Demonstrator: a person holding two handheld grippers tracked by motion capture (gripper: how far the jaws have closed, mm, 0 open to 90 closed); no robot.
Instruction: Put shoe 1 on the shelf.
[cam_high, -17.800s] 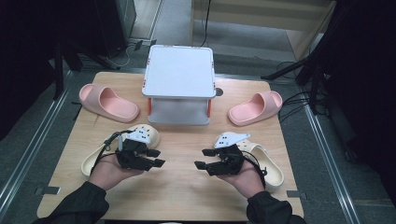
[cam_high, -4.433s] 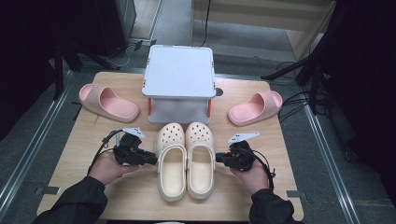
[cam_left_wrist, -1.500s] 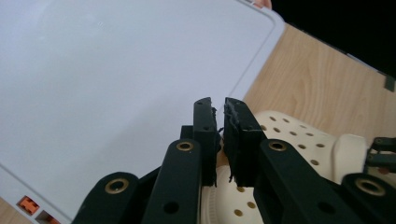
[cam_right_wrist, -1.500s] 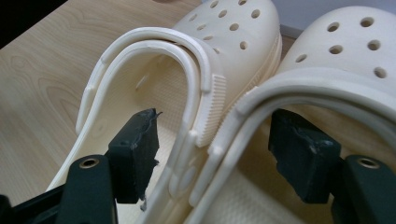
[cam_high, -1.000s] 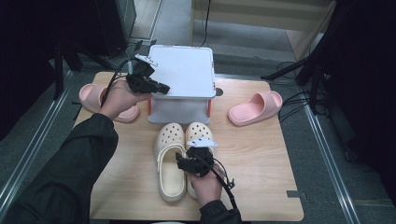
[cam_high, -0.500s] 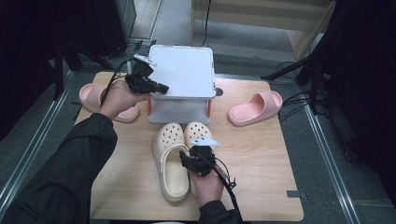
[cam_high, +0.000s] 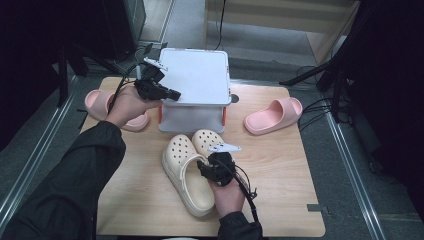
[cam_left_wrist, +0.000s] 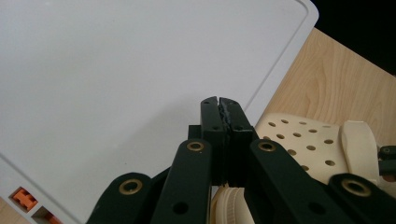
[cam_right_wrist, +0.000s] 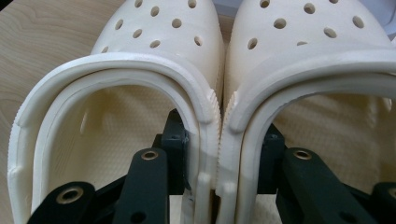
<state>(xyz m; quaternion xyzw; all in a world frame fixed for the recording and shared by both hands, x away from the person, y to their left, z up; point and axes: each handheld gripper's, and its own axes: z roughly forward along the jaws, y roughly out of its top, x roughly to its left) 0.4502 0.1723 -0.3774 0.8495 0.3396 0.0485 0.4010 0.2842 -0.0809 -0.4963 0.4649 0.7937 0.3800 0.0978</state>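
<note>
Pinching clogs' (cam_right_wrist: 215, 140) inner walls together, right gripper (cam_right_wrist: 217, 186); table edge near.

Cream clogs (cam_high: 192, 172), pair, toe caps dotted with round holes, footbeds finely stippled. Storage box lid (cam_high: 197, 75) plain white; box body (cam_high: 191, 119) translucent grey-white with orange-red latches (cam_high: 160, 114). Two slides (cam_high: 274, 115) pale pink. Worktop (cam_high: 280, 165) light wood grain. Tools (cam_right_wrist: 219, 172) matt black with brass-coloured rivets. Sleeve (cam_high: 65, 190) black.
</note>
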